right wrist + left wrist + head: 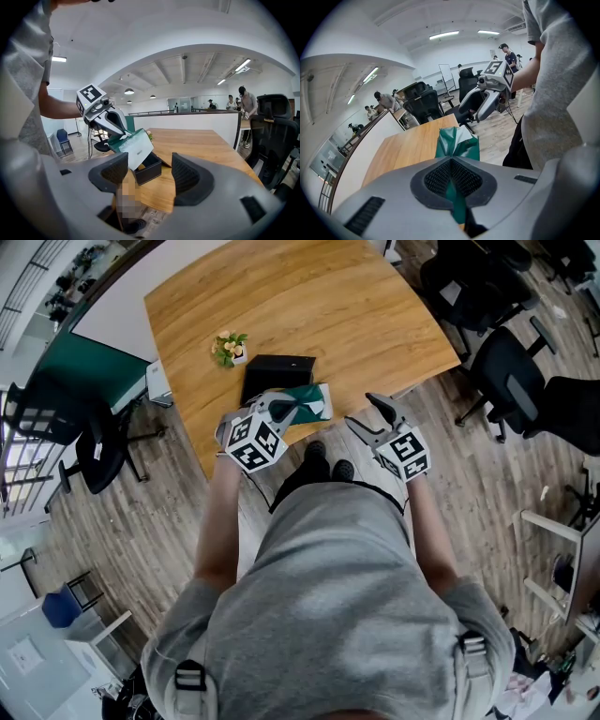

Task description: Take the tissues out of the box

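Note:
A black tissue box (277, 374) stands open near the front edge of the wooden table (309, 306). My left gripper (281, 409) is shut on a green-and-white tissue pack (309, 401), holding it just above and in front of the box. In the left gripper view the pack (457, 143) sticks out from between the closed pads. My right gripper (366, 413) hovers open to the right of the pack, off the table's edge, with nothing between its fingers. In the right gripper view the pack (133, 147) hangs tilted over the box (147, 171), beyond the open jaws.
A small potted plant (230, 348) sits left of the box. Black office chairs (511, 371) stand to the right of the table, another chair (94, 442) to the left. The person's shoes (328, 465) are on the wood floor below the table edge.

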Demonstrator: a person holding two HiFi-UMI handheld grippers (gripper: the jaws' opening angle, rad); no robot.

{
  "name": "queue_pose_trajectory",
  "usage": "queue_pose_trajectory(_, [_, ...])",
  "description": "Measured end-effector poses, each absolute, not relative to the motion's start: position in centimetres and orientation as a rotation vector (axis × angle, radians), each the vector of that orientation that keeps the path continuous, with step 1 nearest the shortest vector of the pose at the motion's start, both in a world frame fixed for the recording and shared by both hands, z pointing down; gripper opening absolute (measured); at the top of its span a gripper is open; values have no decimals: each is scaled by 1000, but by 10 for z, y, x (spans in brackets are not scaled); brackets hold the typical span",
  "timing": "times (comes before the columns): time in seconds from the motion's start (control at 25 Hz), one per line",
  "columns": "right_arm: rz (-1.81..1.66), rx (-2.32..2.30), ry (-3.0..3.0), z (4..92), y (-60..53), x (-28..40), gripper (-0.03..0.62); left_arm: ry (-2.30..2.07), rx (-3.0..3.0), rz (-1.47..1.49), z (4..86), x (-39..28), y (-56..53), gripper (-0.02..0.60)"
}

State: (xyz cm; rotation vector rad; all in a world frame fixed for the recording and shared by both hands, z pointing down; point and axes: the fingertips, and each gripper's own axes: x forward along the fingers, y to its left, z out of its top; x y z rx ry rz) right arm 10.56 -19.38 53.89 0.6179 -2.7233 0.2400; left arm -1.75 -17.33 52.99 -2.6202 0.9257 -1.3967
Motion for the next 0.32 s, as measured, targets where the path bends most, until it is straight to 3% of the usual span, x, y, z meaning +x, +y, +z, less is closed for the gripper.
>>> queue_pose_trajectory(0.32, [240, 600, -2716, 542, -198, 100, 281, 917, -2626, -1409, 535, -21, -177, 20])
